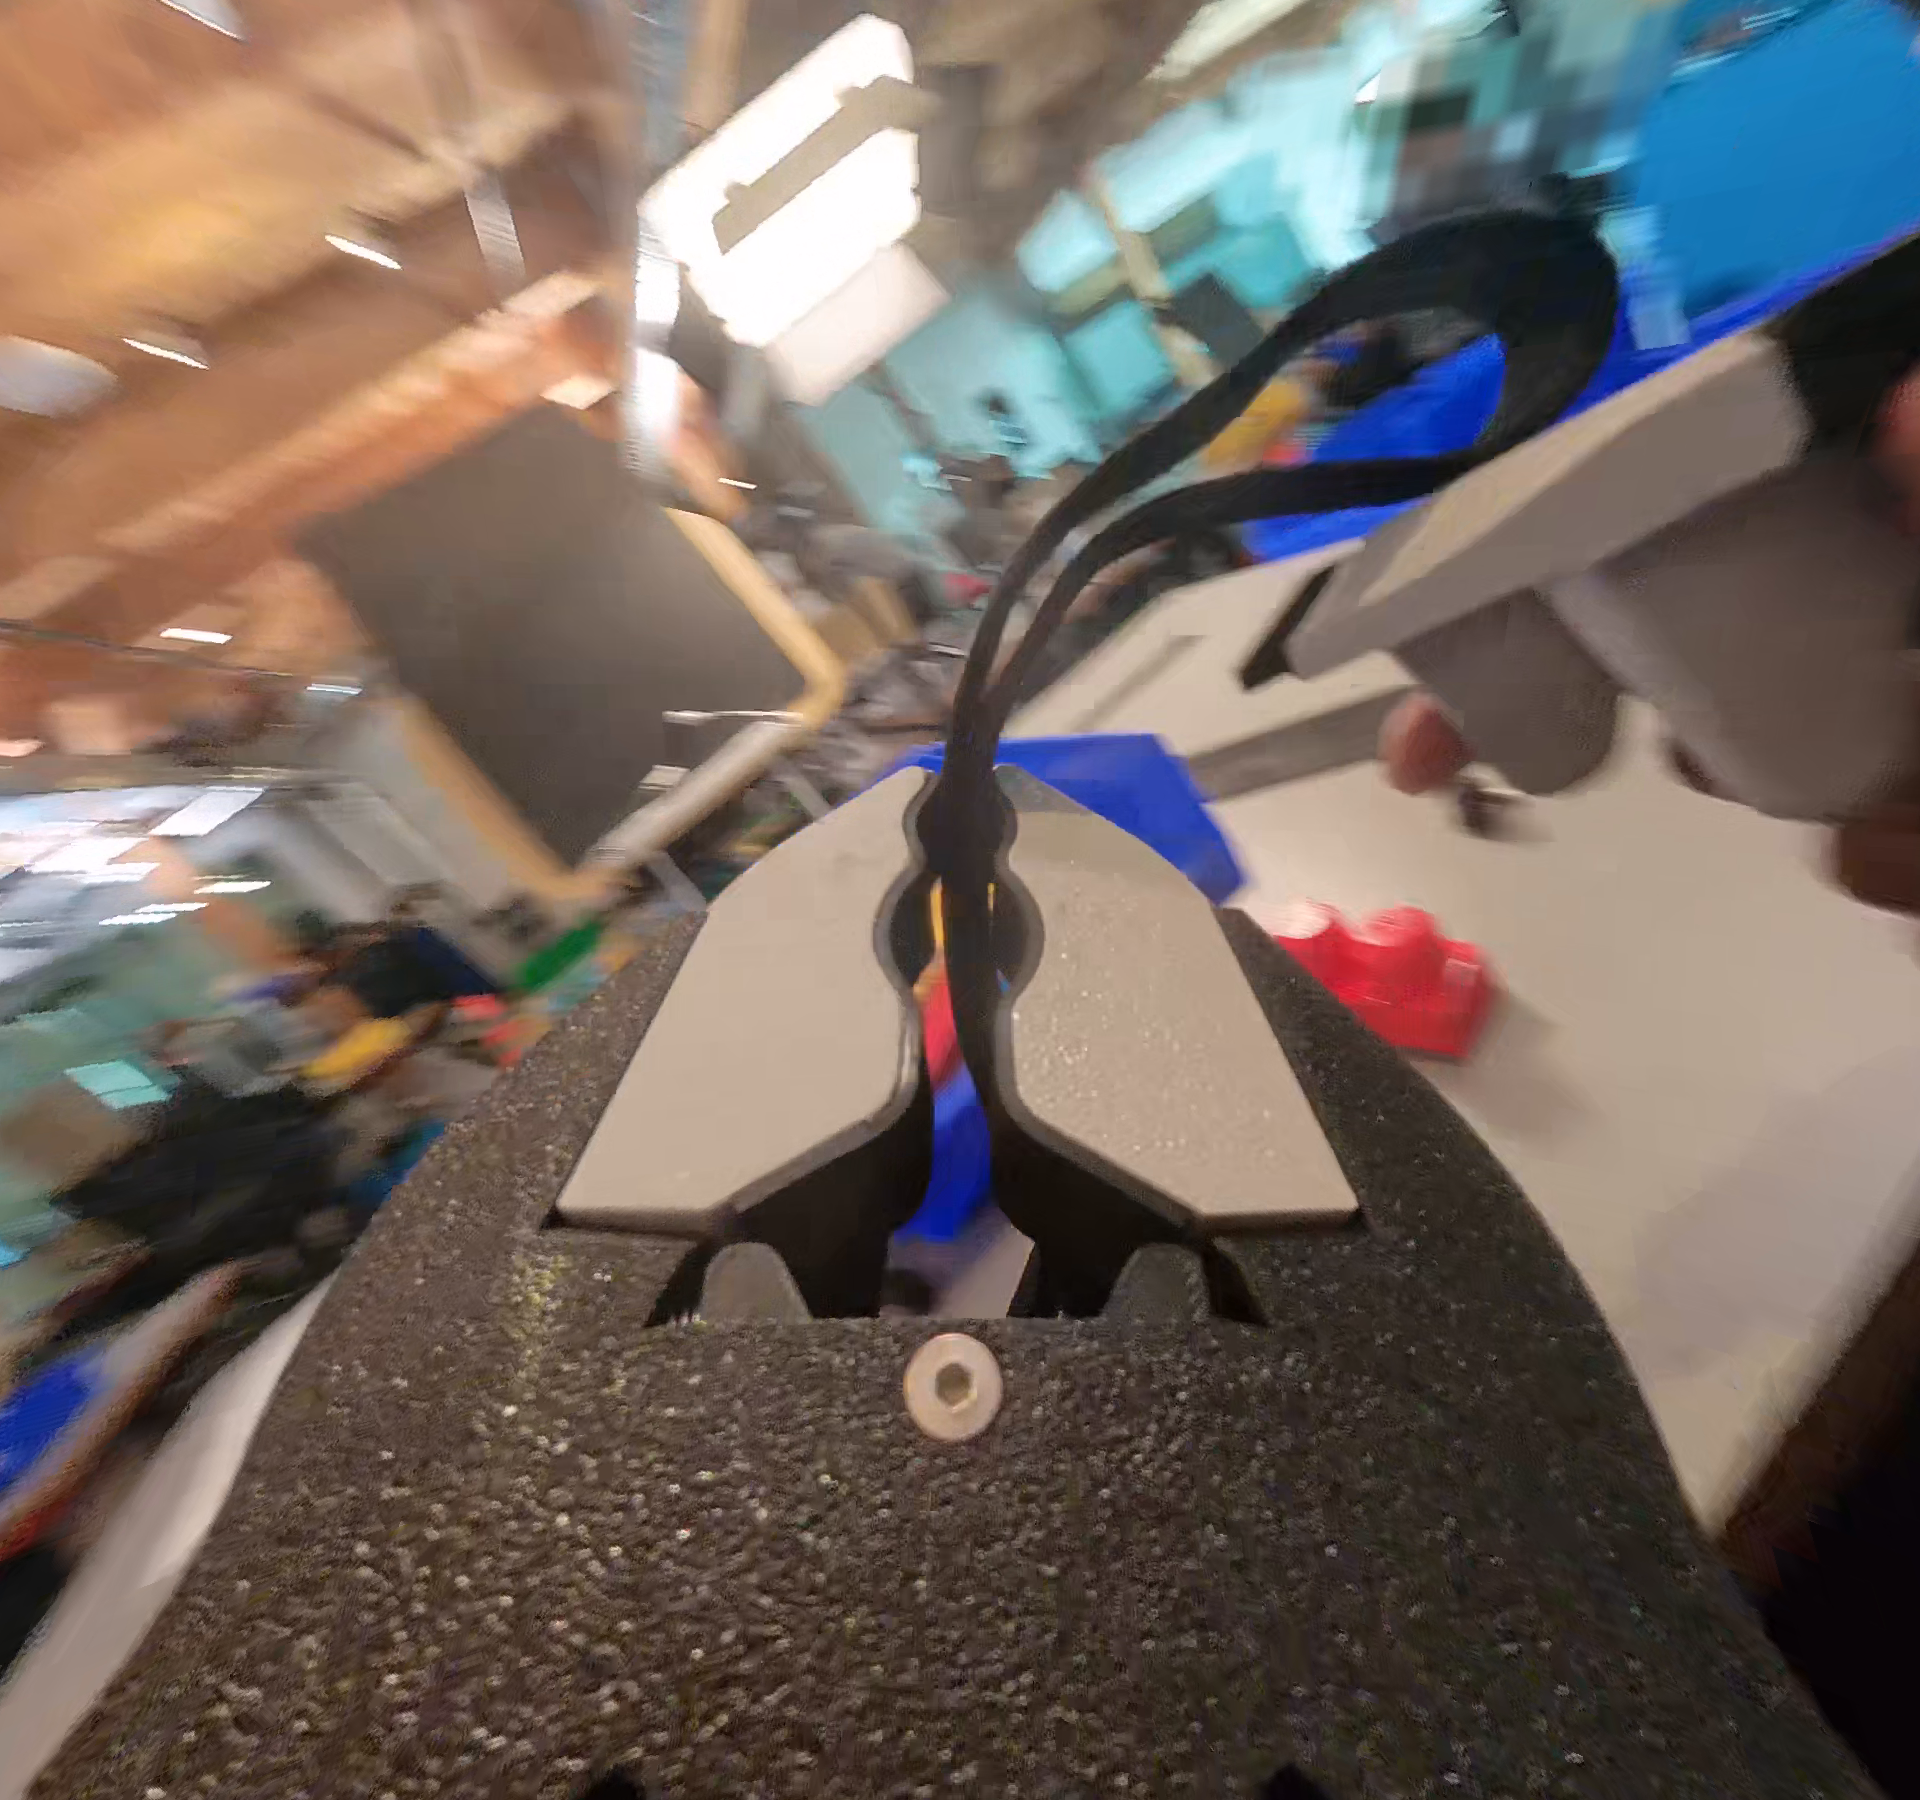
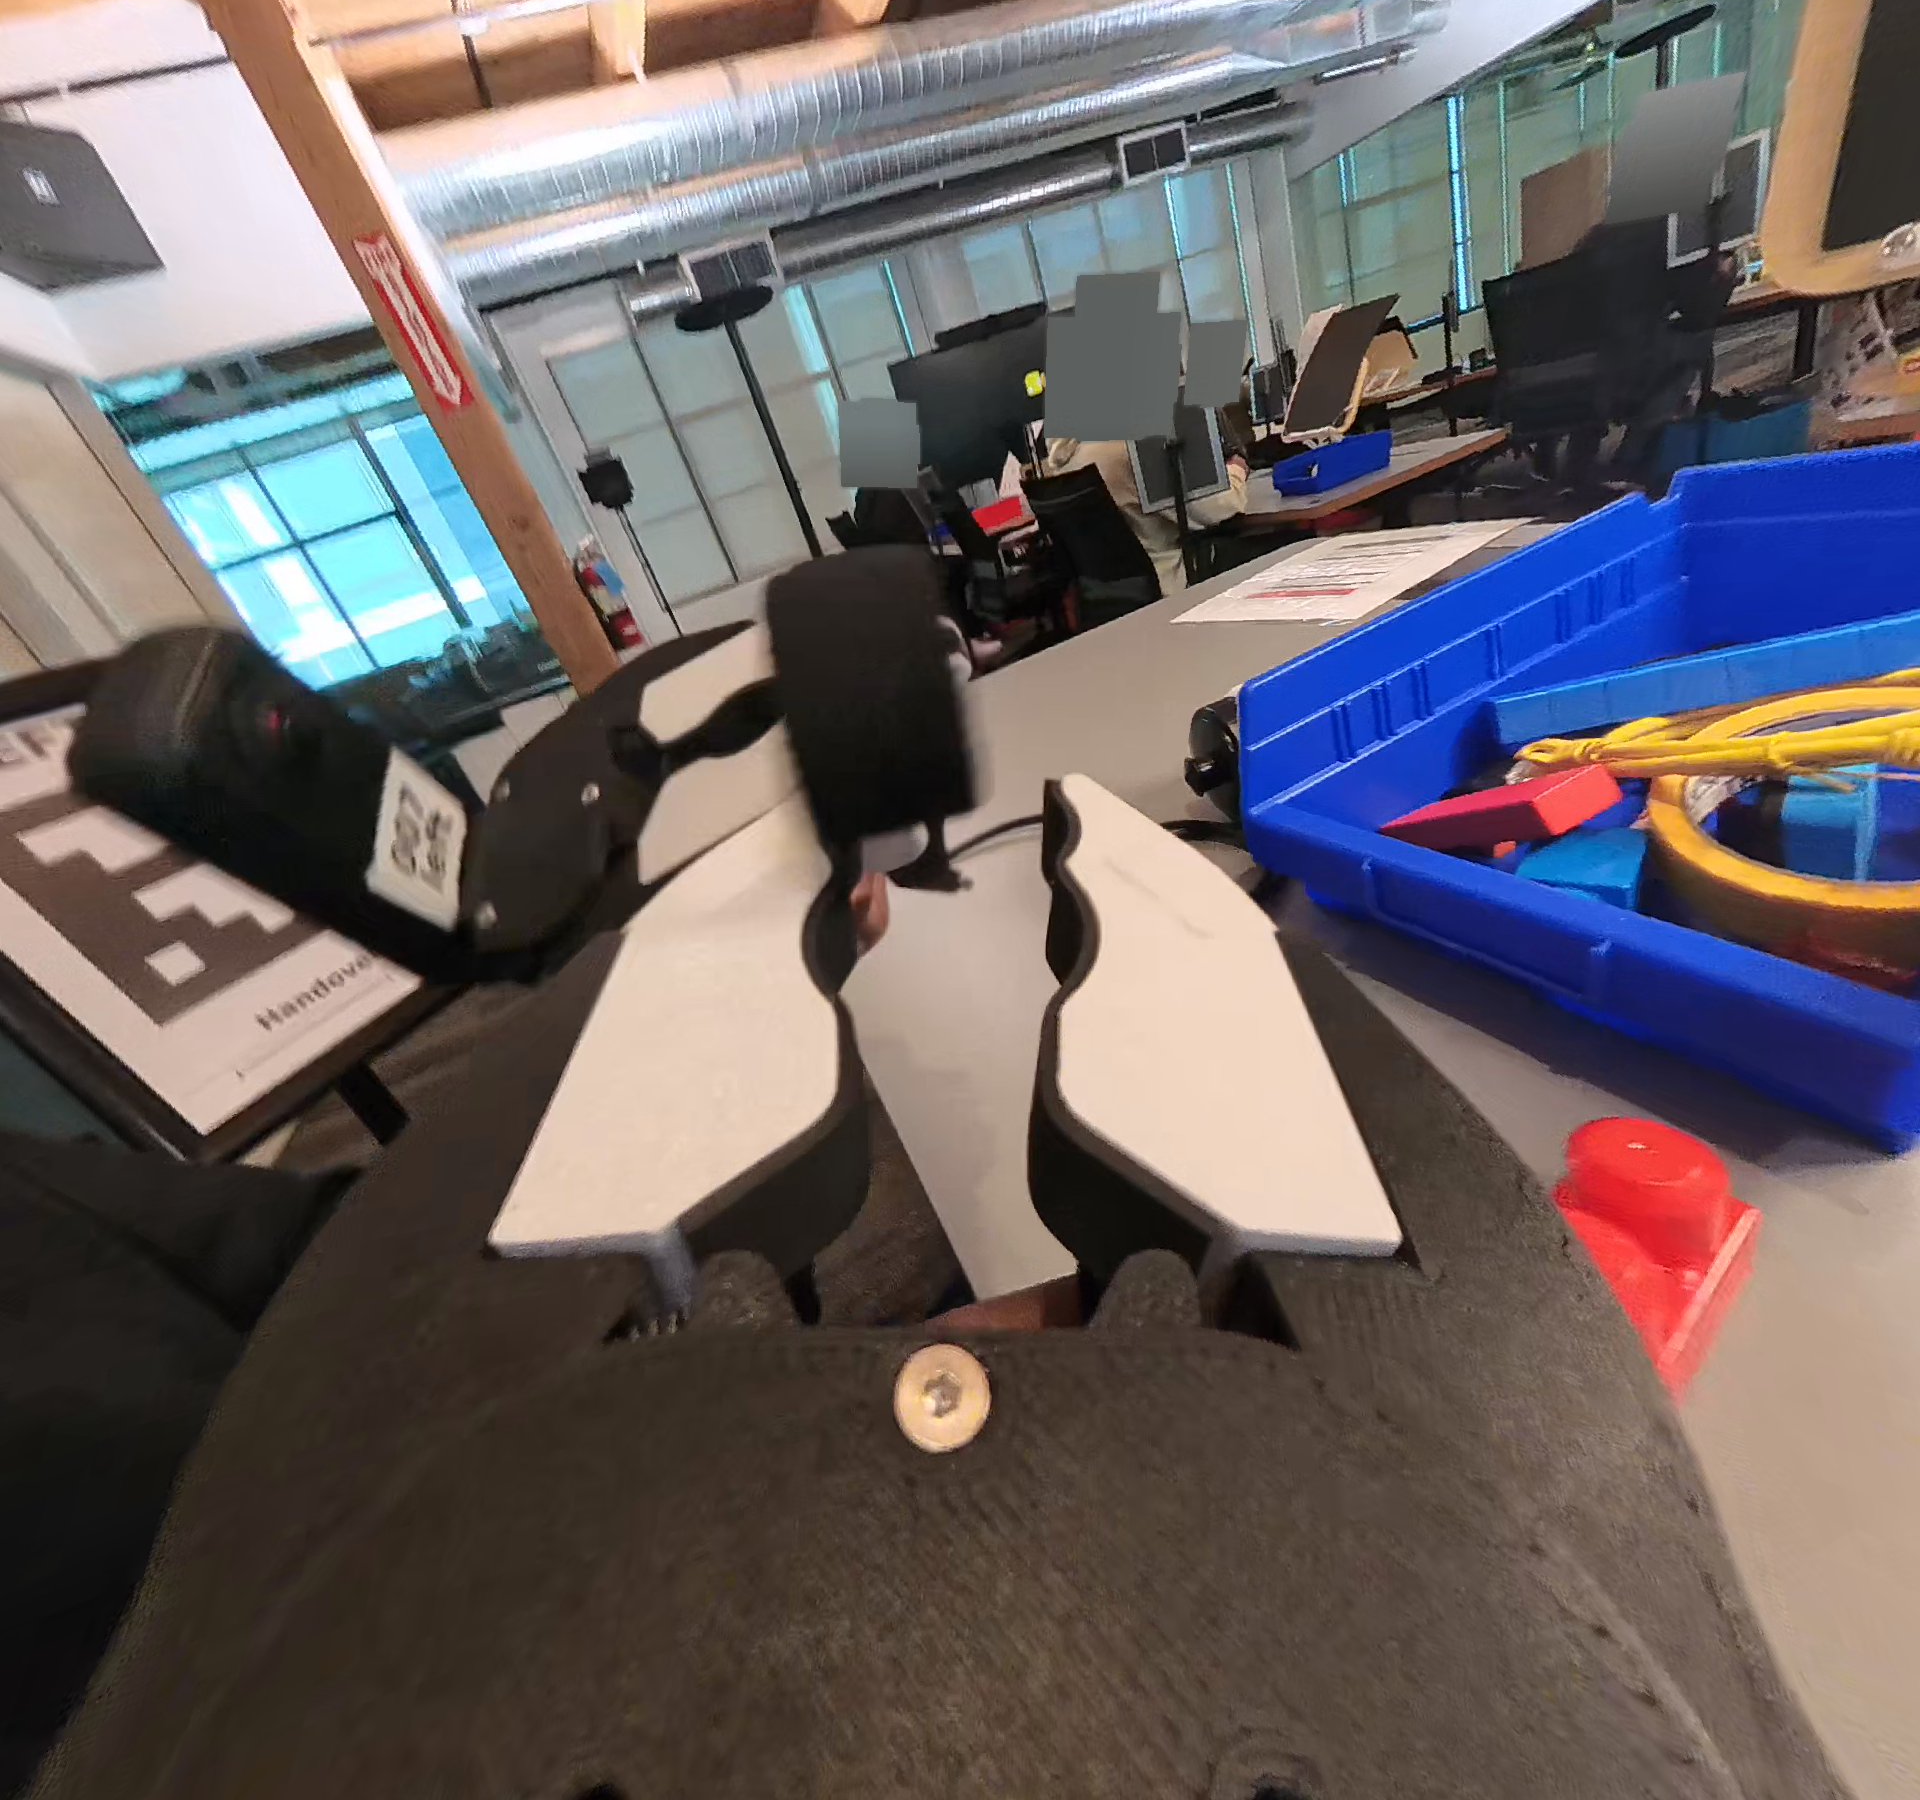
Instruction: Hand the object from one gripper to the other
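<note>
Your left gripper point(image 1: 961, 815) clamps the black strap point(image 1: 1455, 296). Centre your spread-wide right gripper point(image 2: 940, 846) around the loop before closing.

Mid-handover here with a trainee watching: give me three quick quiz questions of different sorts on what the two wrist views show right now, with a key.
1. True or false: the left gripper is shut on the black strap.
2. Multiple choice: the right gripper is (A) open, (B) shut on the strap, (C) out of view.
3. Fill in: on the grey table, the yellow tape roll lies in the ____ bin.

Key: 1 true; 2 A; 3 blue.
</note>
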`<state>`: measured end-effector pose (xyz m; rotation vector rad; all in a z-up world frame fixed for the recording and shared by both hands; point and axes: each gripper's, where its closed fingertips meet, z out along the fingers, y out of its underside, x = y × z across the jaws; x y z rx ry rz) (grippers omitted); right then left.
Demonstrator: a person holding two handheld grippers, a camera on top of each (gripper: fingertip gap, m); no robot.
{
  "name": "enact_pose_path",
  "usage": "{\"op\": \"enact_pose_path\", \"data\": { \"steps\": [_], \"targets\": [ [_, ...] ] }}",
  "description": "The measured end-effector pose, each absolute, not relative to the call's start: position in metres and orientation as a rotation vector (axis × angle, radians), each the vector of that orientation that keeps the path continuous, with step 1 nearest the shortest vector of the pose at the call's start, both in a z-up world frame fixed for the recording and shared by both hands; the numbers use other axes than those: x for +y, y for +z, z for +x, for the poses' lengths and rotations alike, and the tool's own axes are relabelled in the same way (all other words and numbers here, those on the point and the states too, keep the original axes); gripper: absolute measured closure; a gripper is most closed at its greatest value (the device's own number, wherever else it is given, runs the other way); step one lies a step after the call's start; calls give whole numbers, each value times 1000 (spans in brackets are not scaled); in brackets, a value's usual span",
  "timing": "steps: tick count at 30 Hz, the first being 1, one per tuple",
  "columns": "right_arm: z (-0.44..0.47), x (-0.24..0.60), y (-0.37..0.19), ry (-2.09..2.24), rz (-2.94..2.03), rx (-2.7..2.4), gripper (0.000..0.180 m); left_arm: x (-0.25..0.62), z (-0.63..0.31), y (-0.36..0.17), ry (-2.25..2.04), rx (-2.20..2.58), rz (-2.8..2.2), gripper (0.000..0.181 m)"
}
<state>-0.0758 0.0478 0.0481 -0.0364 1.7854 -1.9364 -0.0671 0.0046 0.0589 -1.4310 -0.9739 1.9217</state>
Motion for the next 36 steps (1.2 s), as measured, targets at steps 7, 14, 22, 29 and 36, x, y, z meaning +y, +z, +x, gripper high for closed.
{"op": "enact_pose_path", "data": {
  "steps": [7,14,22,29,36],
  "targets": [
    [-44,46,55,-1863,43,1643,133,7,-56,71,2650,-799,-1239,175],
    [-64,54,68,-1906,239,1534,143,21,-60,61,2787,-650,-1221,175],
    [-83,59,72,-1966,265,1500,174,33,-67,54,2756,-523,-1263,164],
    [-102,63,76,-2065,170,1588,174,49,-74,43,2301,-390,-1488,142],
    [-78,65,65,-1959,-153,1767,174,58,-72,30,1585,-641,-1655,135]
  ]
}}
